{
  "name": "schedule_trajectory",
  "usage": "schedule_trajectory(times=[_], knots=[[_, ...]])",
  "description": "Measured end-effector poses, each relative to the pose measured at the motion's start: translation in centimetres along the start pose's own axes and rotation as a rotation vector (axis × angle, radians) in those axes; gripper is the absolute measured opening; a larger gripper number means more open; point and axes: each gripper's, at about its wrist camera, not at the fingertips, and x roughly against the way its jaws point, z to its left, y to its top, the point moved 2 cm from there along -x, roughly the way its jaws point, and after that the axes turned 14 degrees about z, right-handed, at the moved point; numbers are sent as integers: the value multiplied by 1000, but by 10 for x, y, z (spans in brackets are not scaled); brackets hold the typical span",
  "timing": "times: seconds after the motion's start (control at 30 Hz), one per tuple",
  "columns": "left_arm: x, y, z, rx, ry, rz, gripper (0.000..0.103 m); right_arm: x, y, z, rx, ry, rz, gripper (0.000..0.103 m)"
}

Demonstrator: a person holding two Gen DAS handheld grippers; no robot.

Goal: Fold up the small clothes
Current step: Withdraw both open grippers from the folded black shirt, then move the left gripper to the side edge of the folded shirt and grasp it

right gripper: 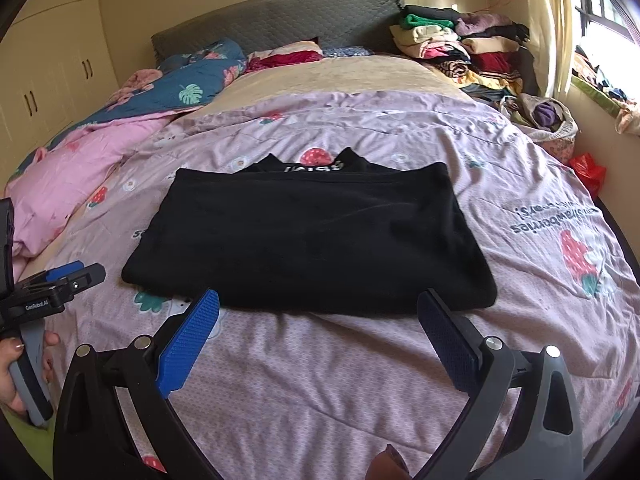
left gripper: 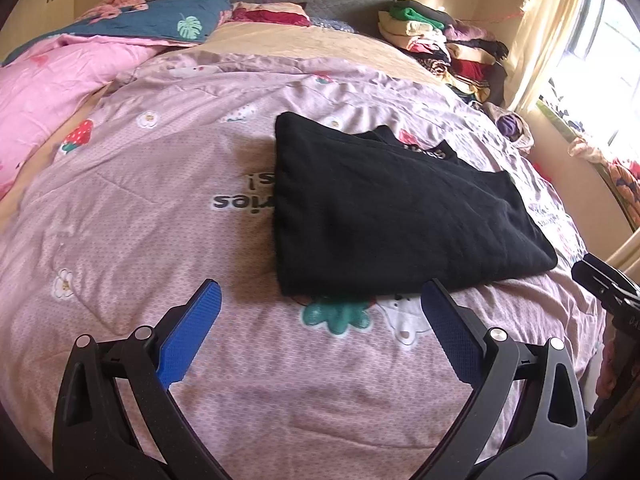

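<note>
Bed (right gripper: 360, 380) with pink strawberry-print quilt (left gripper: 160, 216), upside-down print partly readable: "strawberries". Black garment (right gripper: 304, 236) lies folded mid-quilt, white lettering at collar unreadable. Left tongs (left gripper: 320, 320) wide, empty. Right tongs (right gripper: 318, 324) wide, empty. Left handle is marked "GenRobot.AI".

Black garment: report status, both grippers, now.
Left gripper open, empty. Right gripper open, empty. Black garment folded flat on quilt. Nothing in the way.
</note>
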Motion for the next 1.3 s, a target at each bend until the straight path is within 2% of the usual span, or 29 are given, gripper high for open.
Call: schedule_trajectory(times=[0.33, 0.67, 1.0, 1.3], knots=[[0, 7, 29, 52, 13, -14, 94, -19, 13, 48, 91, 10, 33, 99], [-9, 32, 52, 74, 38, -27, 94, -51, 20, 107, 228, 8, 79, 99], [-34, 57, 60, 75, 35, -7, 94, -98, 17, 149, 355, -60, 136, 99], [-57, 84, 65, 77, 40, 10, 94, -137, 13, 161, 423, -124, 168, 99]])
